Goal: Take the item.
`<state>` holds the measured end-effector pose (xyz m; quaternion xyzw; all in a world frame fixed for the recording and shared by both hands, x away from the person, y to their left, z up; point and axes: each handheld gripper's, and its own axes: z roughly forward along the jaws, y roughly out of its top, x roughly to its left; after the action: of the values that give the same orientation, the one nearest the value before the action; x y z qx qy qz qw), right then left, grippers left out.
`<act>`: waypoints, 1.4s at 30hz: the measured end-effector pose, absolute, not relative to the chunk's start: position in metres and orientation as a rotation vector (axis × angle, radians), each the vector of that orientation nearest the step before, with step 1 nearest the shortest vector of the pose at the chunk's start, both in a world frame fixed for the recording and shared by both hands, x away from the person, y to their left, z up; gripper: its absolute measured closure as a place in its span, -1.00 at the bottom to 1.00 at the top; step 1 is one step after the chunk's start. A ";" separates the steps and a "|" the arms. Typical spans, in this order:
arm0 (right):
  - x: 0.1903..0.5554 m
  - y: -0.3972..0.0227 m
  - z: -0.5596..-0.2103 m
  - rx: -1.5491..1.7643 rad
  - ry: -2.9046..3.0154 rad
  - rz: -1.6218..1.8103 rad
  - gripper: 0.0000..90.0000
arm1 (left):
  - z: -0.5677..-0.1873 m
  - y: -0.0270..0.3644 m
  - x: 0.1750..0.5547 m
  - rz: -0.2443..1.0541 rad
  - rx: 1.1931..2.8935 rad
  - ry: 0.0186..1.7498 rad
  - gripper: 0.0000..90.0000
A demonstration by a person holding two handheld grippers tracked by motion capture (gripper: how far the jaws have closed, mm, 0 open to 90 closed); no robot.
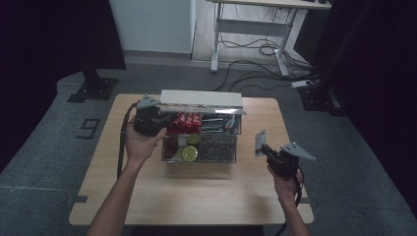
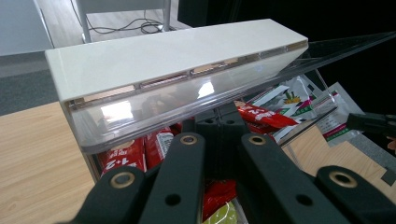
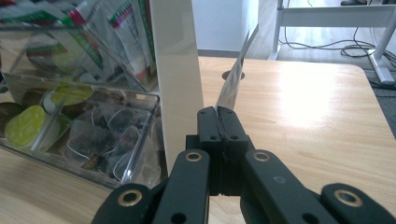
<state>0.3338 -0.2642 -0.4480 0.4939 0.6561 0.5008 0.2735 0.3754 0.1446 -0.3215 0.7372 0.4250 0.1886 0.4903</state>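
— Where's the packet?

— The flat sachet [image 1: 260, 142] sits pinched by its lower edge in the right gripper [image 1: 266, 149], jaws pressed together on it, off the right end of the clear organiser box [image 1: 235, 153] and above the table [image 1: 196, 196]. In the right gripper view it stands edge-on [image 3: 232, 84], so I can't read its print.

— And the other claw?

— The left gripper [image 1: 160, 116] is at the box's left end, jaws closed on the edge of the raised clear lid [image 2: 196, 95] and holding it up. The contact itself is hidden behind the black jaws in the left gripper view.

— What's inside the box?

— Red packets [image 1: 187, 121] in the rear tier, green round pods [image 1: 188, 153] in front on the left, and tea bags [image 3: 107, 135] beside them. The room is dim and the plastic glares, so labels are hard to make out. The white lid bar [image 1: 201, 98] covers the box's back edge.

— Room to move?

— Bare wood lies all along the near side of the box and to its right; the right hand [image 1: 283, 184] hovers near the table's right edge. The left hand [image 1: 141, 142] wraps the gripper from below, forearm angling in from the bottom; both forearms are cut off there.
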 end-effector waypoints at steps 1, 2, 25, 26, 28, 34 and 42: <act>0.334 -0.264 -0.450 1.331 1.768 1.344 0.99 | -0.321 0.145 0.375 0.458 1.790 1.032 1.00; 0.334 -0.264 -0.451 1.338 1.769 1.344 0.99 | -0.321 0.145 0.375 0.459 1.791 1.032 1.00; 0.345 -0.261 -0.485 1.402 1.804 1.301 0.99 | -0.322 0.145 0.375 0.462 1.797 1.032 1.00; 0.345 -0.261 -0.487 1.405 1.807 1.298 0.99 | -0.322 0.146 0.375 0.462 1.798 1.032 1.00; 0.346 -0.261 -0.490 1.416 1.811 1.294 0.99 | -0.322 0.146 0.375 0.462 1.798 1.033 1.00; 0.348 -0.262 -0.497 1.436 1.820 1.283 0.99 | -0.322 0.146 0.375 0.462 1.797 1.034 1.00; 0.350 -0.261 -0.507 1.454 1.832 1.274 0.99 | -0.322 0.146 0.375 0.465 1.799 1.034 1.00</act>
<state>0.3498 -0.2614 -0.5072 0.5303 0.6683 0.4648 0.2368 0.3752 0.1459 -0.3216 0.7393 0.4250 0.1909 0.4861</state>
